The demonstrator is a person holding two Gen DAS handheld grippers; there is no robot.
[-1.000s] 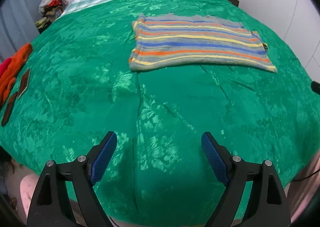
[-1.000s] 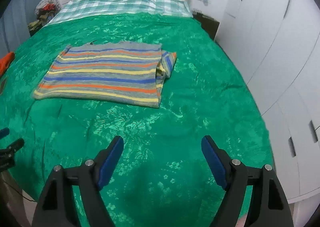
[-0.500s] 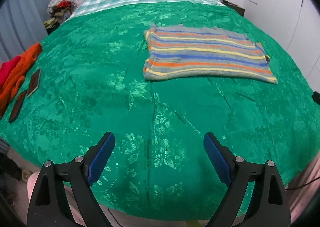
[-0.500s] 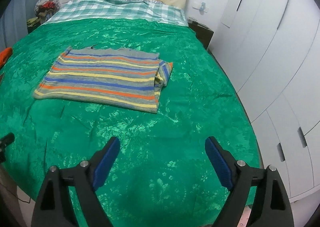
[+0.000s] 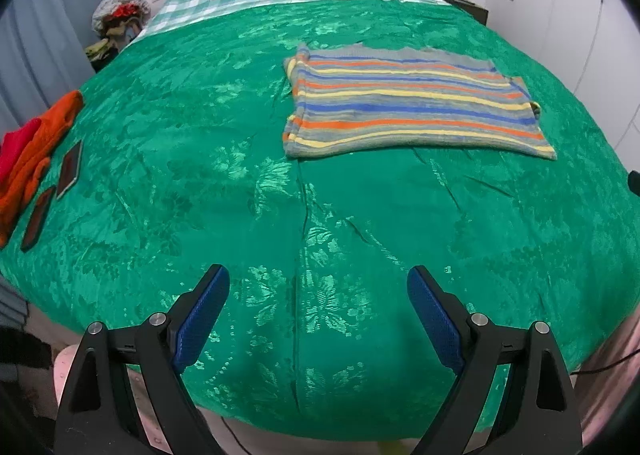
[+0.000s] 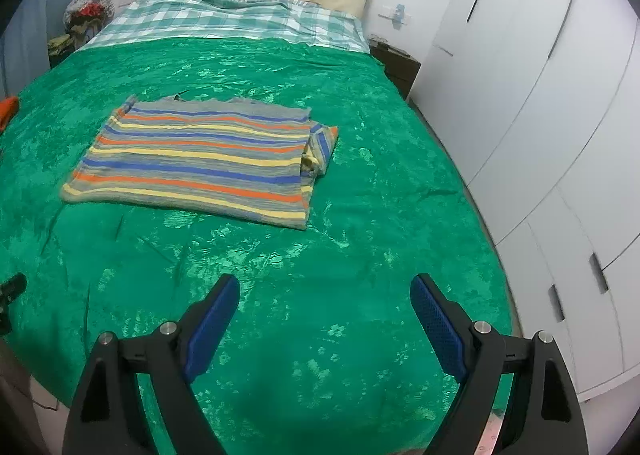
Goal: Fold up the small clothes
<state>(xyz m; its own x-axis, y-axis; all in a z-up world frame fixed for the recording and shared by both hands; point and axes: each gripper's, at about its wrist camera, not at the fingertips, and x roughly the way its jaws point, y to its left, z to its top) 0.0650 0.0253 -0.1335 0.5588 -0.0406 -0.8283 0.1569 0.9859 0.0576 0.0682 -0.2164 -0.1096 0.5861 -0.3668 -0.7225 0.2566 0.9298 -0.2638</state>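
Item: striped knit top, soft, limp, light; I'd pinch its five-o'clock corner; left gripper and right gripper released, empty.

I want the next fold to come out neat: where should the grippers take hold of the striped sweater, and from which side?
Probably the two near corners of the striped sweater, one per gripper, coming from the foot of the bed. Its near hem lies flat and straight on the green bedspread, unobstructed. The left gripper and right gripper are both open and empty. The far right side is bunched, so avoid it.
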